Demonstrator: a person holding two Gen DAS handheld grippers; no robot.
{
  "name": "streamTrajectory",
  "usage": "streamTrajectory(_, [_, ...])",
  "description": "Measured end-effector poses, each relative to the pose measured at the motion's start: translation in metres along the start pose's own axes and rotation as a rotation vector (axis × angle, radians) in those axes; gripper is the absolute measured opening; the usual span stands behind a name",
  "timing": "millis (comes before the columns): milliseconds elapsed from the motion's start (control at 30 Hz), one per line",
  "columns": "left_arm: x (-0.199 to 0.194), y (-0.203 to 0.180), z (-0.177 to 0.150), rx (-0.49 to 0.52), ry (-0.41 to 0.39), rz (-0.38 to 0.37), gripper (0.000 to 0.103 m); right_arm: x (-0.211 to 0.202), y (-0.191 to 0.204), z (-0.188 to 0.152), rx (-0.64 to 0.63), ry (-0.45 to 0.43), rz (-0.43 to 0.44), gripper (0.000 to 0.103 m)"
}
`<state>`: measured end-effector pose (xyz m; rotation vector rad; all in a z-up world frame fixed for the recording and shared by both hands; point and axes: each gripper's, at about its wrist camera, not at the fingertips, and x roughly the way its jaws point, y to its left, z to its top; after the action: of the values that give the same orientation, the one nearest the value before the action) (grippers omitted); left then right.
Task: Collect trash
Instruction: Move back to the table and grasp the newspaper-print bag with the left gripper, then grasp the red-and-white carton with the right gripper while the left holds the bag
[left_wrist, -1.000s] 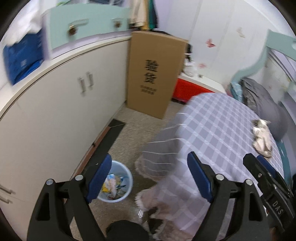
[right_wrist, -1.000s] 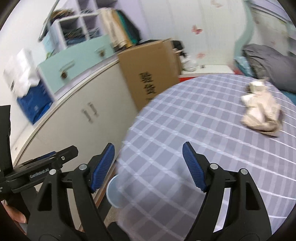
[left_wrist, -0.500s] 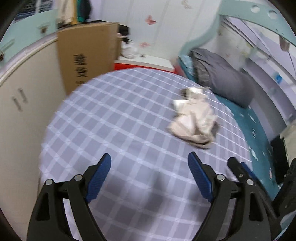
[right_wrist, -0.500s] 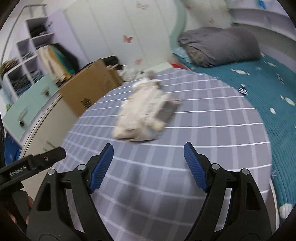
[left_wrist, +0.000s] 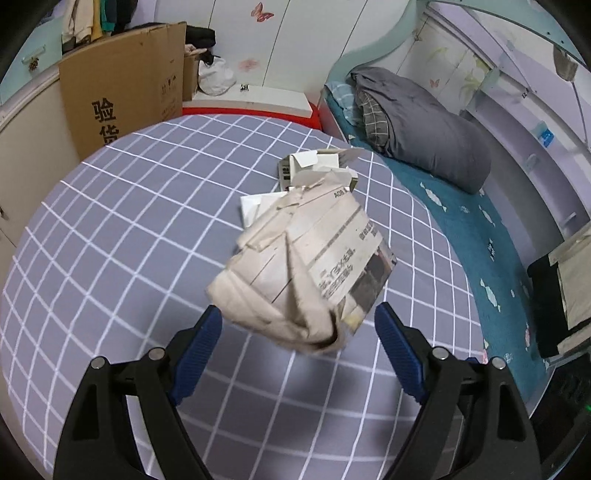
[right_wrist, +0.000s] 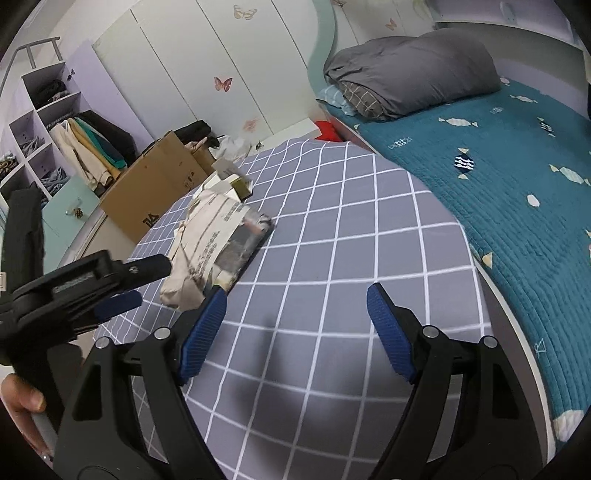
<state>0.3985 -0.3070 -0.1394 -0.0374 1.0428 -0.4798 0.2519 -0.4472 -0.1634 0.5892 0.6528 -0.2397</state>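
Note:
A crumpled newspaper (left_wrist: 306, 273) lies on a table under a grey-purple checked cloth (left_wrist: 129, 240). Behind it sit torn small white card boxes (left_wrist: 317, 166). My left gripper (left_wrist: 297, 317) hangs over the paper's near end, which lies between its blue fingertips; the jaws are closing a little and the pads do not touch the paper. In the right wrist view the newspaper (right_wrist: 218, 243) is at left, with the left gripper (right_wrist: 147, 284) at its near edge. My right gripper (right_wrist: 295, 306) stands open over bare cloth (right_wrist: 332, 229), to the right of the paper, holding nothing.
A tall brown cardboard box (left_wrist: 122, 99) stands behind the table by a white cabinet. A bed with a teal cover (right_wrist: 498, 166) and a grey duvet (left_wrist: 417, 129) runs along the right. Open shelves with clothes (right_wrist: 85, 147) are at the far left. A hand (right_wrist: 22, 398) grips the left tool.
Both views swung from the cabinet and the floor bin onto the table. The newspaper went from far right to close in front, its near end now between the left fingertips.

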Motion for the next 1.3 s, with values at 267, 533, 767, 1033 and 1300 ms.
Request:
streamTrajectory(267, [0.027, 0.002, 0.001, 0.013, 0.064, -0.035, 0.035, 0.007, 0.003, 0.009, 0.002, 0.007, 0.021, 0.078])
streamTrajectory(533, [-0.019, 0.020, -0.008, -0.013, -0.043, -0.181, 0.006, 0.011, 0.020, 0.014, -0.028, 0.005, 0.025, 0.078])
streamTrajectory(767, [-0.067, 0.067, -0.008, -0.079, -0.218, -0.049, 0.006, 0.025, 0.044, 0.017, -0.083, 0.021, 0.020, 0.079])
streamTrajectory(1033, [-0.085, 0.126, -0.001, -0.187, -0.288, 0.099, 0.006, 0.063, 0.091, 0.020, -0.187, 0.082, 0.019, 0.086])
streamTrajectory(1300, [-0.080, 0.163, 0.004, -0.236, -0.285, 0.140, 0.006, 0.120, 0.144, 0.030, -0.478, 0.158, -0.076, 0.097])
